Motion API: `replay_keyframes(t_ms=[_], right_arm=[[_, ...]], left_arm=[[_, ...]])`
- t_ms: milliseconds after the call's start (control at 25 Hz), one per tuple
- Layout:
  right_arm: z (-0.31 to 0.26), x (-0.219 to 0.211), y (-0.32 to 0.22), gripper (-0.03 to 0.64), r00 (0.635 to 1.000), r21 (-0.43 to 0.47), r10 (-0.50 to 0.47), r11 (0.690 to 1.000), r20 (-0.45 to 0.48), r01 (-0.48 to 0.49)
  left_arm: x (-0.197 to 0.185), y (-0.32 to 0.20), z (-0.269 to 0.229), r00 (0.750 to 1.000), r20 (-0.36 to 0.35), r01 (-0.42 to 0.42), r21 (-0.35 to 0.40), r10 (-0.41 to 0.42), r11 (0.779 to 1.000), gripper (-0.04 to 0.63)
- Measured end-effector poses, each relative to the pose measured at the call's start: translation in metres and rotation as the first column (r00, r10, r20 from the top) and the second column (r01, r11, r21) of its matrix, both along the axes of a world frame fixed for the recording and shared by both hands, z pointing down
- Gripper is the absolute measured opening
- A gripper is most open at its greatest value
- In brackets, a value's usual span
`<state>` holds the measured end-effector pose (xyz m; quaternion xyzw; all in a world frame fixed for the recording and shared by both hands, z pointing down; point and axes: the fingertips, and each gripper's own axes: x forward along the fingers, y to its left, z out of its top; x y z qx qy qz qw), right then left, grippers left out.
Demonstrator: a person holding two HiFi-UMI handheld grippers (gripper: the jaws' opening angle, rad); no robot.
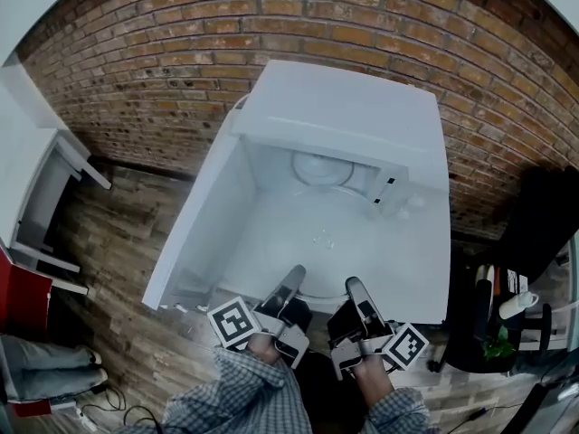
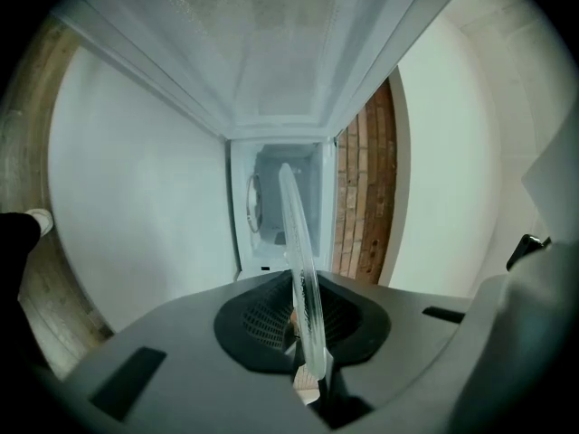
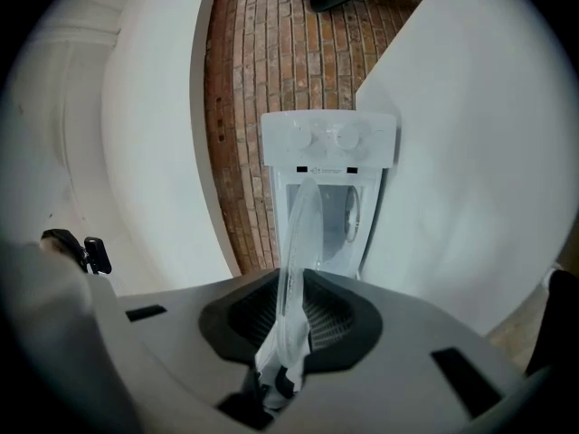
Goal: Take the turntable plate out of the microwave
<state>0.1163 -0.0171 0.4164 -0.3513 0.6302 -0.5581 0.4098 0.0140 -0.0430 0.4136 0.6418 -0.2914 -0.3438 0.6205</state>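
Note:
The clear glass turntable plate (image 1: 321,240) hangs level in front of the open white microwave (image 1: 348,116), outside its cavity (image 1: 318,168). My left gripper (image 1: 294,277) is shut on the plate's near rim at the left. My right gripper (image 1: 354,287) is shut on the same rim at the right. In the left gripper view the plate (image 2: 298,251) shows edge-on, pinched between the jaws of the left gripper (image 2: 305,337), with the microwave (image 2: 276,206) beyond. The right gripper view shows the plate (image 3: 299,233) edge-on in the right gripper (image 3: 288,328), facing the microwave's knob panel (image 3: 329,139).
The microwave door (image 1: 194,229) stands open at the left. A brick wall (image 1: 181,52) runs behind. A white shelf unit (image 1: 41,183) is at the far left, a black chair (image 1: 543,220) and a bottle (image 1: 516,306) at the right. Wood floor (image 1: 118,233) lies below.

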Motion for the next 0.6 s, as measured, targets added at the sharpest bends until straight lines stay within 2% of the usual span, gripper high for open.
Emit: replay_keyframes(t_ms=[400, 600], right_arm=[[-0.013, -0.002, 0.069, 0.061, 1.000, 0.042, -0.019, 0.999, 0.021, 0.019], [-0.026, -0.012, 0.097, 0.061, 0.999, 0.062, -0.040, 0.997, 0.017, 0.039]], left_arm=[[-0.003, 0.070, -0.019, 0.999, 0.031, 0.013, 0.060, -0.015, 0.998, 0.041], [-0.012, 0.100, -0.036, 0.999, 0.020, 0.028, 0.075, -0.029, 0.997, 0.041]])
